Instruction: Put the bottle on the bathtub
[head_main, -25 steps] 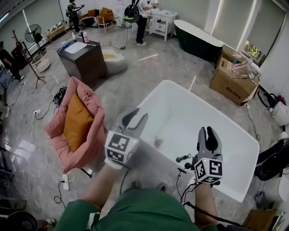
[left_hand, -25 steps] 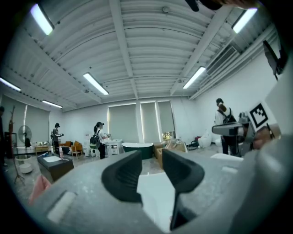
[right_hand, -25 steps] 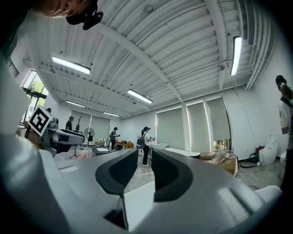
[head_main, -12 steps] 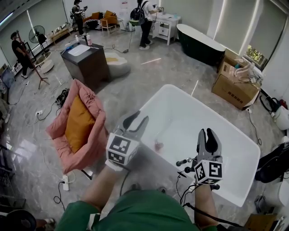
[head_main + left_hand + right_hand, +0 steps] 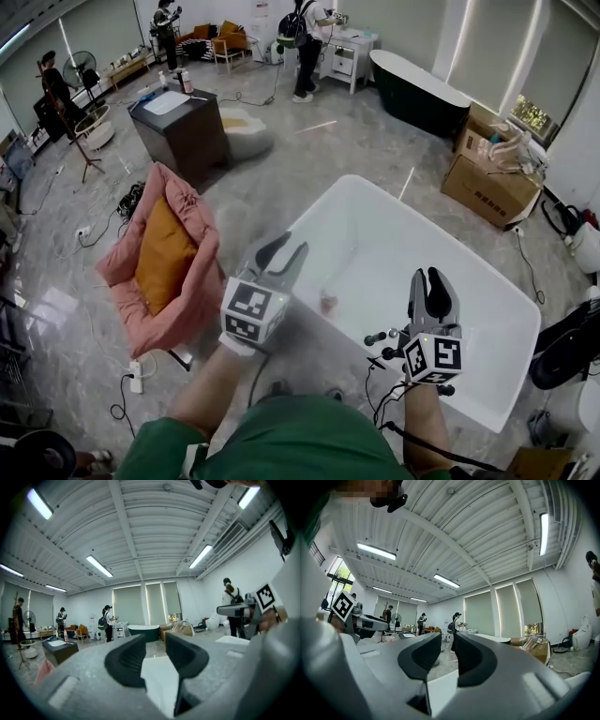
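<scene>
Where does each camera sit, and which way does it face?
Head view: on the person's head, facing steeply down at the white bathtub; both forearms, left gripper, right gripper show.
Left gripper view: on that gripper, facing across the room past its parted jaws.
Right gripper view: same, on the right gripper; jaws parted.
Shared: head and left gripper views show the dark bathtub.

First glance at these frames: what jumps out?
The white bathtub fills the centre-right of the head view, with the left hand-held gripper and the right hand-held gripper both open and empty at its near rim. To the left stands a pink chair with an orange cushion.
</scene>
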### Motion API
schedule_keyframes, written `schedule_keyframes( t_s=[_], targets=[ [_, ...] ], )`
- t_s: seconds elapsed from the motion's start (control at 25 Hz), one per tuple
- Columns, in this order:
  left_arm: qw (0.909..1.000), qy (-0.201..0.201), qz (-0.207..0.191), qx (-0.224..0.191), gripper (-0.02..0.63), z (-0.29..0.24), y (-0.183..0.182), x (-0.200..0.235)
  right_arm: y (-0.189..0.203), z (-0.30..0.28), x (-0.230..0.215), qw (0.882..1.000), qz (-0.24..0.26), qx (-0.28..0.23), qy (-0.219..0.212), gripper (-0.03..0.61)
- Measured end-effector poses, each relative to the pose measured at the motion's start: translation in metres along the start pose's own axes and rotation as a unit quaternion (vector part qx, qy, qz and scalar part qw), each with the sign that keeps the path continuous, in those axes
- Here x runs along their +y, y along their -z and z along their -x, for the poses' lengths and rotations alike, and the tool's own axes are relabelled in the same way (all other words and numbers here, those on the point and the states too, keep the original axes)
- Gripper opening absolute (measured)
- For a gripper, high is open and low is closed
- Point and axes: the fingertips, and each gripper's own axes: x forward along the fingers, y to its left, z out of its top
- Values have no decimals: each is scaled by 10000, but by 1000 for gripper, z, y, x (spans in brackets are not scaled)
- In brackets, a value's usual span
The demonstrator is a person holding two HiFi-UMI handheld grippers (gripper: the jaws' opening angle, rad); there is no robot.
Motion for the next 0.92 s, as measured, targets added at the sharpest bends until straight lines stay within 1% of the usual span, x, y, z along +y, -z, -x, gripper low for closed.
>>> schedule_keyframes(
  t_s=[0.4, 0.52, 0.92],
  targets=[
    [10000, -86, -9, 46, 126, -4, -1, -9, 0, 2, -12, 10000, -56, 0, -56, 92],
    [9999, -128, -12, 18, 124, -9, -2, -16, 0, 3, -20, 9999, -77, 3, -88, 92],
    [9998, -173, 4, 107, 123, -23, -4, -43, 3, 9, -48, 9998, -112, 3, -187, 91]
  ],
)
